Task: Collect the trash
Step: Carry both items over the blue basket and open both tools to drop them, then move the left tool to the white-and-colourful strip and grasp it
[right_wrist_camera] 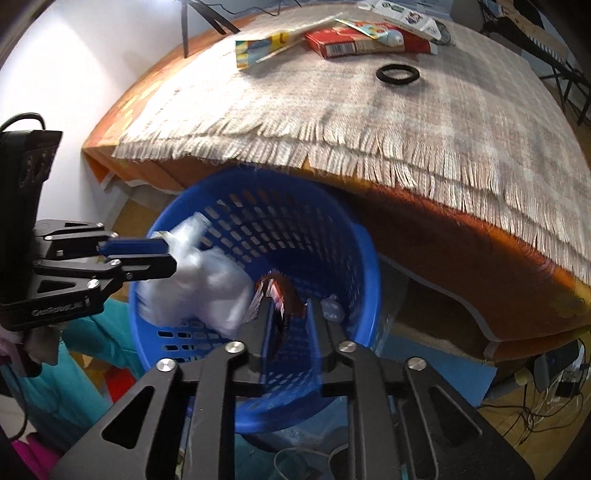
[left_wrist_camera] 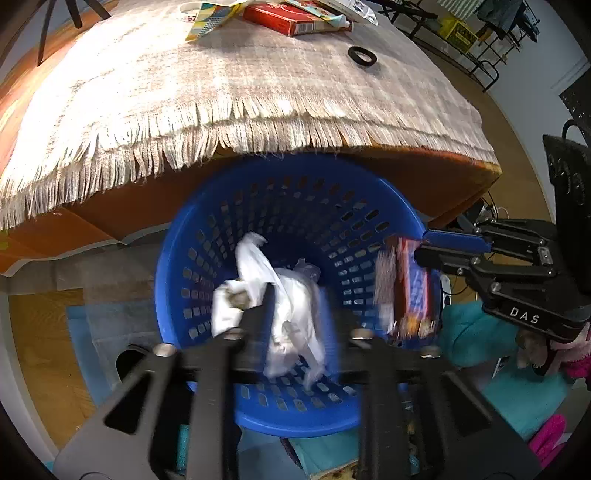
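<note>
A blue slotted basket (left_wrist_camera: 207, 229) stands on the floor under the table's front edge. My left gripper (left_wrist_camera: 297, 299) hangs over its mouth, jaws apart, with a blurred white crumpled wad (left_wrist_camera: 291, 295) loose between the fingers. From the right wrist view the same gripper (right_wrist_camera: 171, 254) reaches in from the left with the white wad (right_wrist_camera: 214, 288) at its tips. My right gripper (right_wrist_camera: 290, 306) also points down into the basket (right_wrist_camera: 362, 280), jaws apart, a blurred red-and-blue snack wrapper (right_wrist_camera: 275, 291) just off its pads. The left wrist view shows that wrapper (left_wrist_camera: 404, 288) below the right gripper (left_wrist_camera: 419, 251).
A table under a beige fringed cloth (left_wrist_camera: 221, 96) overhangs the basket. On it lie a red box (right_wrist_camera: 343, 42), a tube (right_wrist_camera: 384, 33), a patterned carton (right_wrist_camera: 258, 50) and a black ring (right_wrist_camera: 398, 74). Teal fabric (left_wrist_camera: 476, 332) lies on the floor beside the basket; cables (right_wrist_camera: 535, 410) trail at the right.
</note>
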Demonstrator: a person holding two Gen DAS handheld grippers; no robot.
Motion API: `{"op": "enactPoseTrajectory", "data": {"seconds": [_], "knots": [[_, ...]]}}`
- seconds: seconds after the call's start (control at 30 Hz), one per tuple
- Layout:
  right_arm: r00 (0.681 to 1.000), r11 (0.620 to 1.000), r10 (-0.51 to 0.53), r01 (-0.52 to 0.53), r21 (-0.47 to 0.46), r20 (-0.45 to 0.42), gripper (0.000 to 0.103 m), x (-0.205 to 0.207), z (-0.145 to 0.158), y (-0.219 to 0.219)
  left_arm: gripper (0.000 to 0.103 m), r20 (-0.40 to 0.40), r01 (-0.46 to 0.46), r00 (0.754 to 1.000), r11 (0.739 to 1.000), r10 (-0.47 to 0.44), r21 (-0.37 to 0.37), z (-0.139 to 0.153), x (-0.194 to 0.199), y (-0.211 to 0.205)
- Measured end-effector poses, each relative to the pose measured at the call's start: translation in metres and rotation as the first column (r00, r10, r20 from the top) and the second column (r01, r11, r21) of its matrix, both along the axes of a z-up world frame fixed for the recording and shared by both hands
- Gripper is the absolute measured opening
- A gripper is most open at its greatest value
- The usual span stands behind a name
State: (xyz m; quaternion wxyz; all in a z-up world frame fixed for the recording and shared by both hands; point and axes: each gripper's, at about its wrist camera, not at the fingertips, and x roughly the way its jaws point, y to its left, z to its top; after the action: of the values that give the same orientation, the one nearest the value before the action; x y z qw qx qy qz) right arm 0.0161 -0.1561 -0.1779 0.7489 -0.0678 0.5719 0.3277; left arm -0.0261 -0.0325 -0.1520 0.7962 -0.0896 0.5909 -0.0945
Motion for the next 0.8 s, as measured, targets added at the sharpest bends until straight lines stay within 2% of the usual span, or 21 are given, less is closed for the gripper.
{"op": "enactPoseTrajectory", "data": {"seconds": [0.03,0.1,0.17,0.8], "knots": [[1.000,1.000,-0.004,0.004,-0.008,-0.005,0.023,0.001,-0.002,0.000,0.038,0.007,-0.003,1.000,1.000,0.003,0.003,0.002,0.000,0.001],[1.000,1.000,-0.015,0.015,-0.016,-0.006,0.037,0.001,-0.004,0.000,0.038,0.018,-0.005,1.000,1.000,0.005,0.003,0.005,-0.001,0.003],[1.000,1.000,-0.026,0.026,-0.014,-0.002,0.045,0.003,-0.003,-0.002,0.038,0.028,-0.010,1.000,1.000,0.010,0.003,0.008,0.000,0.004],[0.991,0.991,-0.122,0.124,-0.047,0.046,0.056,0.031,0.021,-0.020,0.038,0.068,-0.045,0.997,0.999,0.047,-0.023,0.033,0.022,0.014]]}}
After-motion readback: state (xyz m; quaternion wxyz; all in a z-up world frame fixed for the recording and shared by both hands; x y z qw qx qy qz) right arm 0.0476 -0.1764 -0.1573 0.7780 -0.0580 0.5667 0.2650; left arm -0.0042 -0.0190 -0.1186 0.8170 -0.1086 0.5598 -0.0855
